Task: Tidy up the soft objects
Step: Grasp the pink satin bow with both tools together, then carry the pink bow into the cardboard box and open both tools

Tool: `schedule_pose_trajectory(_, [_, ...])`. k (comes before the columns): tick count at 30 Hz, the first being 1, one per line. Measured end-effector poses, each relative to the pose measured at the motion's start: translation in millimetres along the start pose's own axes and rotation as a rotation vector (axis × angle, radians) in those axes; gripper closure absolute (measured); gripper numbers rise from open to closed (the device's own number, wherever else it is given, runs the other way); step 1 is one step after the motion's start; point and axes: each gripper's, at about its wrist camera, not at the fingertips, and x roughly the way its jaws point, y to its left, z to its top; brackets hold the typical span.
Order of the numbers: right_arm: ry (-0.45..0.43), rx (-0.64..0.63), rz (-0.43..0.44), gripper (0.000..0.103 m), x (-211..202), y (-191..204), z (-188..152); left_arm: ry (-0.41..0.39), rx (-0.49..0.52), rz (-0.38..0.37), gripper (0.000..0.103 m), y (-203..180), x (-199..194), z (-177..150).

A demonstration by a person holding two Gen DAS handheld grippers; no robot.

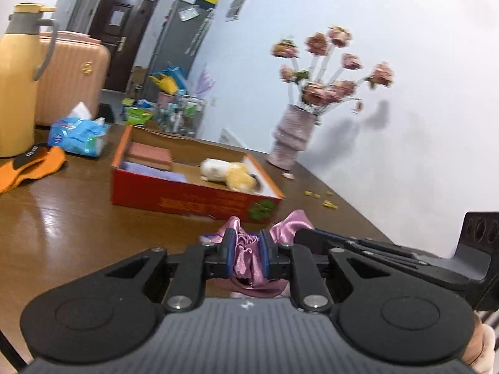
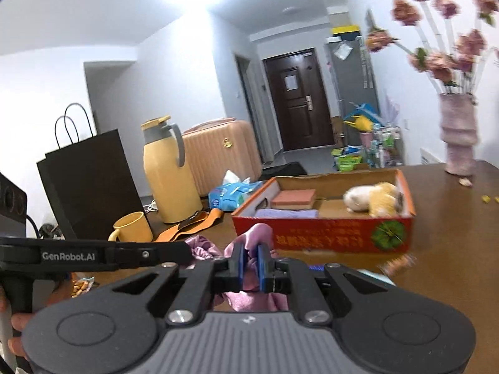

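Brown wooden table [image 1: 78, 218]: pink satin cloth [image 1: 246, 258] bunched, no clear axis, just before red cardboard box [image 1: 187, 199]. Left gripper [image 1: 246, 249] and right gripper [image 2: 249, 263] both pinch it. "GenRobot.AI" on left gripper.

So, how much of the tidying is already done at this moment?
Done: the plush toy, a folded purple cloth and a pink pad lie in the red box. In hand: both the left gripper and right gripper pinch the pink satin cloth. Left: placing it in the box.
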Motion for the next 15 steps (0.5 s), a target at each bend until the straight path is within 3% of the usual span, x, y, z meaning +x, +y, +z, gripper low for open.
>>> schedule_pose_trajectory(9, [-0.036,0.049,-0.039,0.094,-39.4,-18.5,-16.7,0.030,0.059,-0.041,0.087,-32.2,5.3,-10.4])
schedule_pose_trajectory(15, [-0.048,-0.011,-0.059,0.094,-11.2,-29.8,19.6,0.037,0.144,-0.036,0.087,-28.0,41.9,36.0])
